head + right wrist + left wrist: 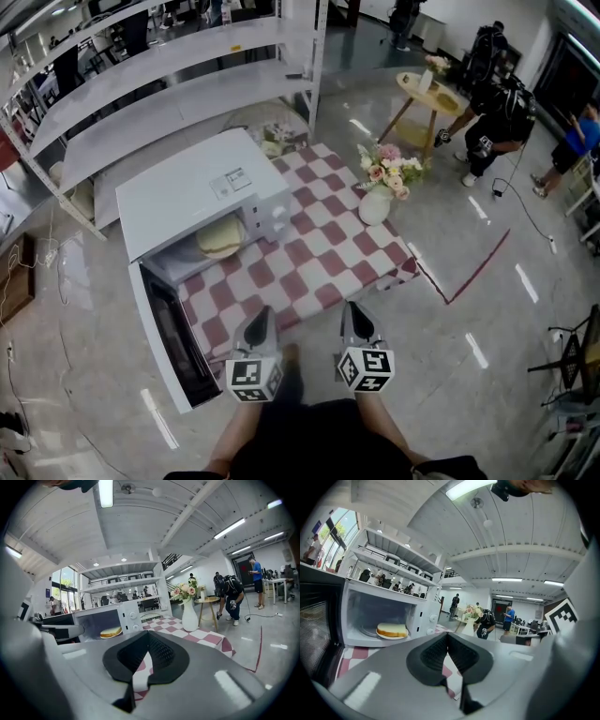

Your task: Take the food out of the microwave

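- At six o'clock of the head view, the left gripper (262, 315) and the right gripper (357, 309) hang side by side, both aimed toward twelve, near the table's close edge.
- Each gripper's own view shows its jaws pressed together with nothing between them.
- A white microwave (202, 192) stands on the red-and-white checked tablecloth (328, 253), at about eleven o'clock from the left gripper and apart from both grippers.
- Its door (169, 337) is swung wide open, reaching toward seven o'clock from the cavity; its far end lies near the left gripper, at that gripper's nine o'clock.
- The food, a thick slice of bread (221, 236), lies on a pale plate (392, 636) inside the open cavity, with neither gripper touching it.
- A white vase (375, 204) of pink flowers (389, 169) stands on the same cloth, at three o'clock of the microwave and twelve to one o'clock of the right gripper.
- Farther off at two o'clock stands a round wooden side table (431, 94), with a person (497, 122) crouched beside it.
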